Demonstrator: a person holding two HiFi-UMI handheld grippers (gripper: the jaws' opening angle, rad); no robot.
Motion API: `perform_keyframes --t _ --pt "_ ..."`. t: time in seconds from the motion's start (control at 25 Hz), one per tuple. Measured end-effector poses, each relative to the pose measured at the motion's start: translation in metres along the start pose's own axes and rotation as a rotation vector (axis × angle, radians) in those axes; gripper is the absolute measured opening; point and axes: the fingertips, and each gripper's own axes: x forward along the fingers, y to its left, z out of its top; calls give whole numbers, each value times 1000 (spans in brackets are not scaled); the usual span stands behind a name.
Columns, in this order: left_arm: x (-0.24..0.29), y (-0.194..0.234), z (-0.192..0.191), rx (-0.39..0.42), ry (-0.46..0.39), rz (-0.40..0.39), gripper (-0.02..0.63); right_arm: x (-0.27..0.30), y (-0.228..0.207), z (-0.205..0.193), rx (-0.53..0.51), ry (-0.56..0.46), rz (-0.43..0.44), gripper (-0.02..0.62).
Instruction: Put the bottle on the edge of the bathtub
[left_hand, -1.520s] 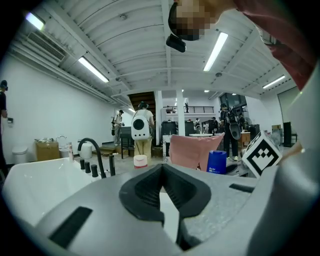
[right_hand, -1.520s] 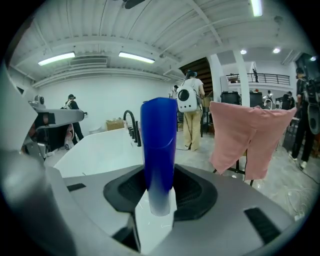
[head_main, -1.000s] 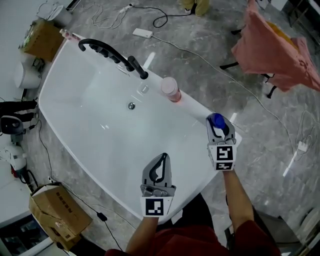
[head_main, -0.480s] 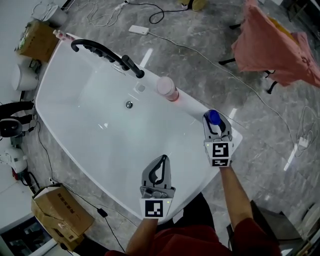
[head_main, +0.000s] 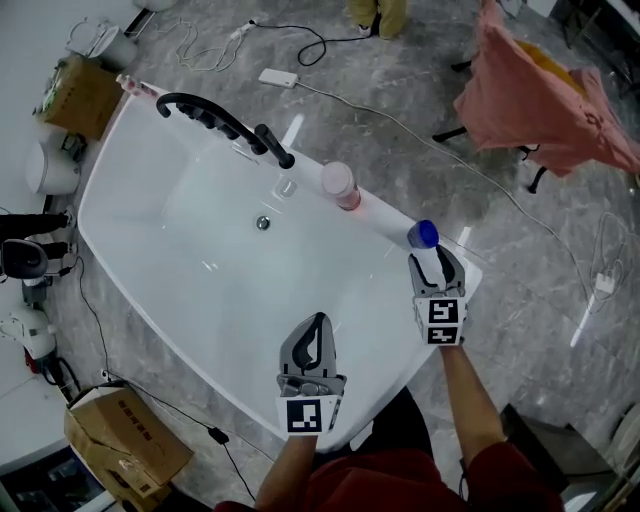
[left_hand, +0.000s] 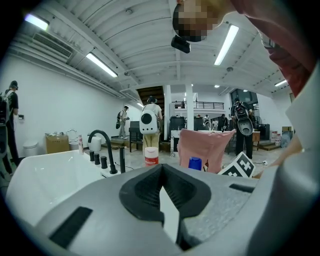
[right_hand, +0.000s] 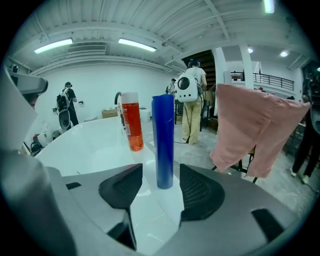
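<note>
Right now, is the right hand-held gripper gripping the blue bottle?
No: the right hand-held gripper has just been opening; the blue bottle stands free between its pads.

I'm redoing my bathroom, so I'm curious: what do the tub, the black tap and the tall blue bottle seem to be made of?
Bathtub: glossy white with sharp light reflections; probably acrylic or enamel, though the look can't settle which. Tap: matte black, likely coated metal, since it barely shines. Blue bottle: smooth, opaque and slightly shiny; it looks like plastic.
</note>
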Motion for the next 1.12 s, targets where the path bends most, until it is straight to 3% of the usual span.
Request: perform_keyframes --t 0.16,0.32,0.6,1.12 --pt "-26 5 8 8 -24 -12 5 -42 22 -18 12 37 0 229" --pt "-56 21 3 -10 9 15 5 -82 52 -31 9 59 -3 229" --pt "-132 46 4 -24 11 6 5 -155 128 -23 -2 57 25 229" --pt "-251 101 60 -53 -6 5 5 -280 235 93 -58 -169 0 227"
